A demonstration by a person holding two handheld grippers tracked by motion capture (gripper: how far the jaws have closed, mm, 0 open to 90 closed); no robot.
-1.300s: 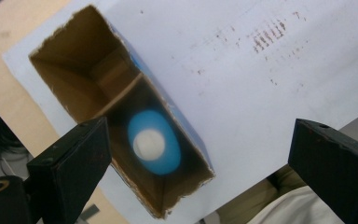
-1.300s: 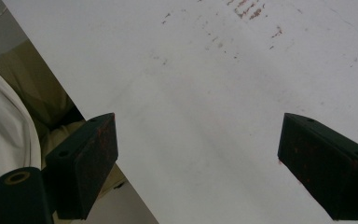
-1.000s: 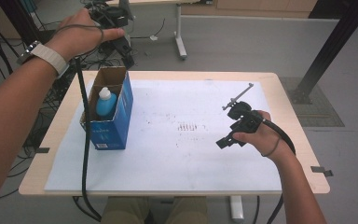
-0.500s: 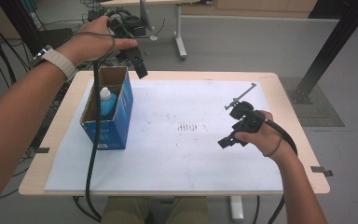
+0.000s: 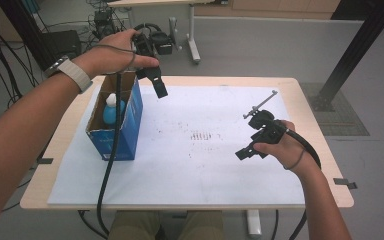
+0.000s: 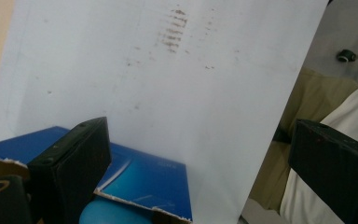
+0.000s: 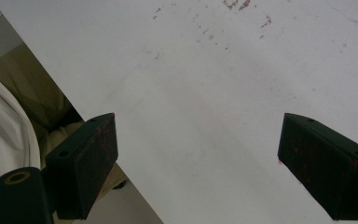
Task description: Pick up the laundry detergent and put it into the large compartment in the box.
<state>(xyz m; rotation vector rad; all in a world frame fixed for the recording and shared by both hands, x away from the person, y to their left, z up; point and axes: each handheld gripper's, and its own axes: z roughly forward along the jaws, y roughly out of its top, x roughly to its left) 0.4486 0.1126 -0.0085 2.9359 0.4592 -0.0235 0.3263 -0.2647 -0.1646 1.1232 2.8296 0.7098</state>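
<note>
White paper is spread over most of the wooden table, and broad bare room is left at its middle.

At the paper's left edge a blue box is stood open, and a blue bottle is seen upright inside it. The left gripper is held above the box's far right corner, jaws wide apart and nothing gripped. The right gripper is kept low near the right edge, well apart from the box, jaws likewise spread over bare paper.
</note>
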